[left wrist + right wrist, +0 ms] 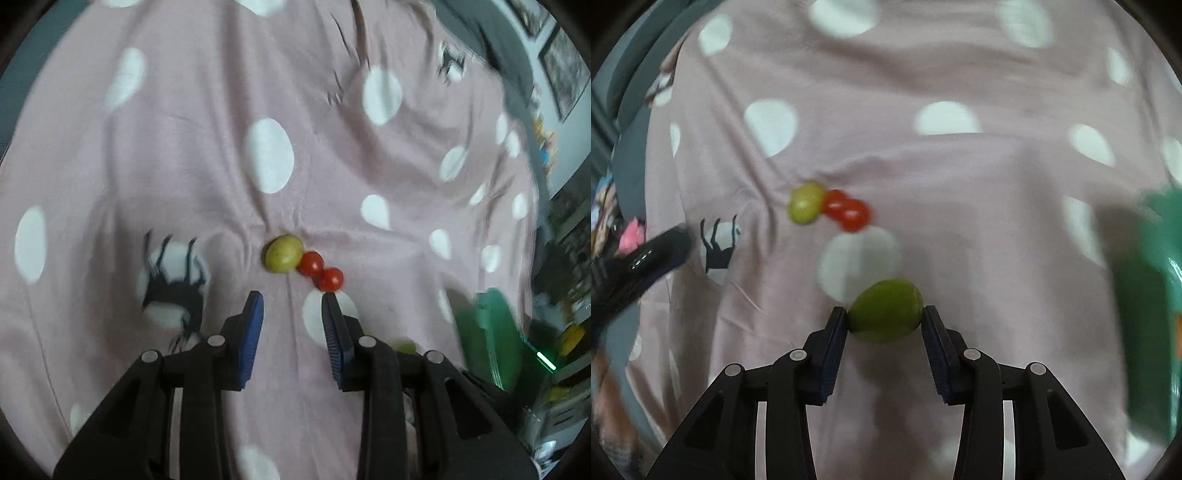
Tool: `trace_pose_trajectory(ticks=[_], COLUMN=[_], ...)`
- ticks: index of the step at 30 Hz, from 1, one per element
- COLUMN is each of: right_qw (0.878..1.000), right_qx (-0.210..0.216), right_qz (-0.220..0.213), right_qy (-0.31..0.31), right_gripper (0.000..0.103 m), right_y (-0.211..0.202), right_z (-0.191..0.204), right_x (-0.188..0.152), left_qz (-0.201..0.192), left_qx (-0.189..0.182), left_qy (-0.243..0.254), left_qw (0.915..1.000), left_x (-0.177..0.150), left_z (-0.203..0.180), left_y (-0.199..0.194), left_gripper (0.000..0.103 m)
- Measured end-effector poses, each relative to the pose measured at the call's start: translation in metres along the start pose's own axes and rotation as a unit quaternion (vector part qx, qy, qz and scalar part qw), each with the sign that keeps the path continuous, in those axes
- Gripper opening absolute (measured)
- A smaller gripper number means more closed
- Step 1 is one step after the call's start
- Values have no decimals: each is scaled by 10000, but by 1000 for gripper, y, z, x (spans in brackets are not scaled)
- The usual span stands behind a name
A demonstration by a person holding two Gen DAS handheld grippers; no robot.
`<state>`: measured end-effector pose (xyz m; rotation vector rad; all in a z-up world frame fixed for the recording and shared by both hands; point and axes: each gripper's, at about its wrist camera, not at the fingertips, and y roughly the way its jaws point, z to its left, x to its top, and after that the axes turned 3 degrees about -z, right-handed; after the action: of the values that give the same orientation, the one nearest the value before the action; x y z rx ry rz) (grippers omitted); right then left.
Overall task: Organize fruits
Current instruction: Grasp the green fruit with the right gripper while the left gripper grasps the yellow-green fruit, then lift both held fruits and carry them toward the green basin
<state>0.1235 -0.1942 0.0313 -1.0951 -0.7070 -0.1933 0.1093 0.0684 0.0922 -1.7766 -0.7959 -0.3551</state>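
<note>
A yellow-green grape (283, 253) and two red cherry tomatoes (311, 263) (330, 279) lie touching in a row on the pink dotted cloth (221, 166). My left gripper (292, 301) is open and empty, just short of them. In the right wrist view the same grape (806, 203) and tomatoes (849, 211) lie further off. My right gripper (885, 314) is shut on a larger green grape (885, 311), held between both pads above the cloth.
A green plastic container stands at the right edge in both views (487, 332) (1148, 295). The other gripper's dark body (639, 266) shows at the left of the right wrist view. The cloth is wrinkled, with a black animal print (173, 288).
</note>
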Motion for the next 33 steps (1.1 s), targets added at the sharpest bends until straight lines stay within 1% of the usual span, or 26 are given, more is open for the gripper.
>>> trace_pose_trajectory(ticks=[1, 3, 5, 7, 8, 10, 11, 12, 14, 18, 21, 24, 27, 30, 33], right_qw=[10000, 9997, 9994, 9991, 9991, 9989, 9989, 9989, 9990, 9992, 9991, 9991, 9988, 9980, 9969], right_qx=[11, -8, 34, 191, 159, 42, 61, 101, 152, 156, 135, 100, 84, 68, 158], right_qz=[-75, -156, -125, -255, -324, -432, -434, -417, -344, -284, -315, -310, -381, -515, -635], right_qy=[51, 198, 317, 267, 212, 154, 164, 196, 252, 250, 251, 253, 302, 354, 430], right_gripper=[43, 43, 43, 43, 43, 43, 43, 43, 43, 43, 43, 43, 43, 43, 43], right_y=[-7, -14, -18, -23, -23, -26, -28, -28, -25, -24, -27, -27, -32, -41, -51], right_z=[-9, -21, -28, -26, -21, -20, -22, -24, -24, -24, -25, -27, -30, -35, -41], right_x=[-4, -8, -2, 0, 4, 5, 5, 6, 5, 3, 4, 4, 5, 7, 9], left_qz=[83, 182, 350, 407, 422, 529, 560, 459, 478, 490, 394, 338, 259, 41, -171], left_qx=[109, 175, 308, 556, 654, 694, 700, 811, 858, 721, 737, 790, 944, 918, 860], left_qy=[165, 337, 475, 570, 625, 656, 622, 500, 558, 440, 486, 391, 360, 489, 529], left_qw=[9998, 9991, 9978, 9960, 9950, 9940, 9940, 9944, 9936, 9952, 9953, 9955, 9945, 9946, 9947], left_x=[5, 13, 20, 24, 26, 28, 30, 33, 35, 35, 31, 28, 20, 9, -1], left_z=[-8, -16, -21, -22, -23, -22, -19, -16, -13, -8, -11, -14, -16, -30, -40], left_y=[15, 38, 60, 75, 82, 93, 98, 101, 107, 113, 118, 117, 105, 82, 57], left_gripper=[31, 31, 31, 31, 31, 31, 32, 31, 35, 37, 36, 35, 34, 34, 34])
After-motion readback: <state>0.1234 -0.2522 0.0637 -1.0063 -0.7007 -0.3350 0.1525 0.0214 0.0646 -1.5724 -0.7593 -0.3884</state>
